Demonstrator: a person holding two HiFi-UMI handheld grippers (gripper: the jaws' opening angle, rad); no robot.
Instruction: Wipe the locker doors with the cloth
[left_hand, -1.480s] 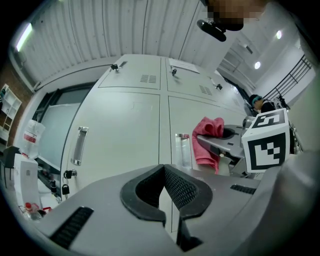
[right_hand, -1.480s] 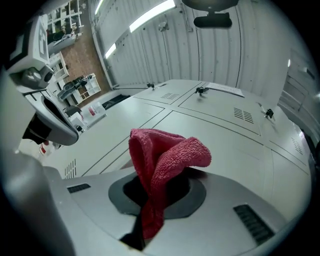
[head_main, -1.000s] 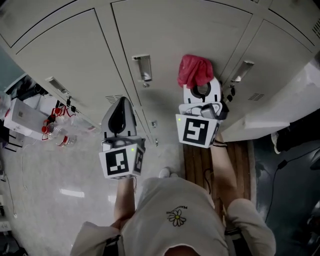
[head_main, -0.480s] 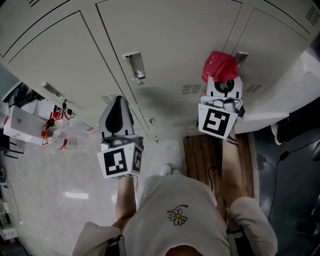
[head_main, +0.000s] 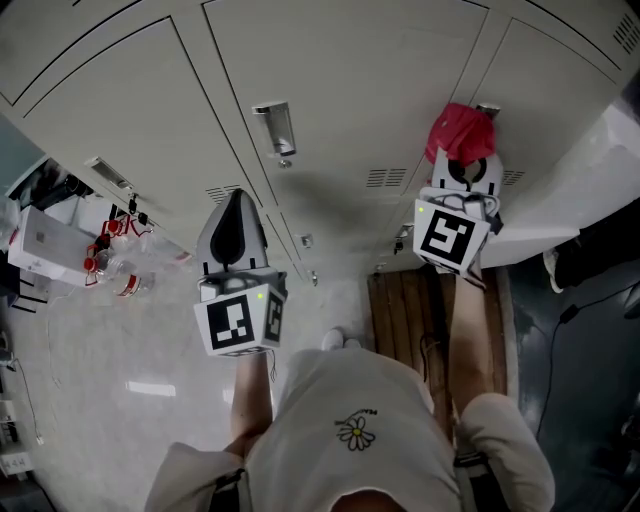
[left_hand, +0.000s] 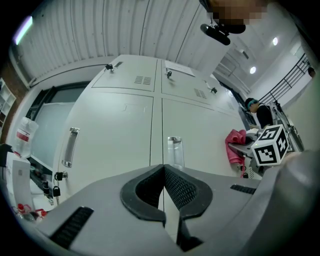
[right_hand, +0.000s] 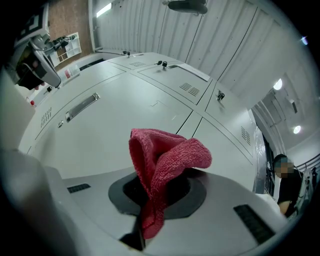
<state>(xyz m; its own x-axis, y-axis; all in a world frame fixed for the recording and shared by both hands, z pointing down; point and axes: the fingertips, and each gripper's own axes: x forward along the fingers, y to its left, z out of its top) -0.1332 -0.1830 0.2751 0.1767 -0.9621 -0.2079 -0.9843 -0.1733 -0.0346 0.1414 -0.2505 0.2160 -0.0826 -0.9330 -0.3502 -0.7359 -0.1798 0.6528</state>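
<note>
Red terry cloth (right_hand: 162, 160) was pinched between the clenched jaws of the right gripper (head_main: 462, 160), and its bunched upper part poked out past the tips. The person held it up at the grey locker doors (head_main: 340, 70), near the seam between two doors and just beside a metal handle (head_main: 487, 110). Whether it pressed on the surface could not be told. The left gripper (head_main: 236, 205) hung lower and well apart from the cloth, its jaws closed together on nothing, pointing at the doors below a second handle (head_main: 275, 128).
</note>
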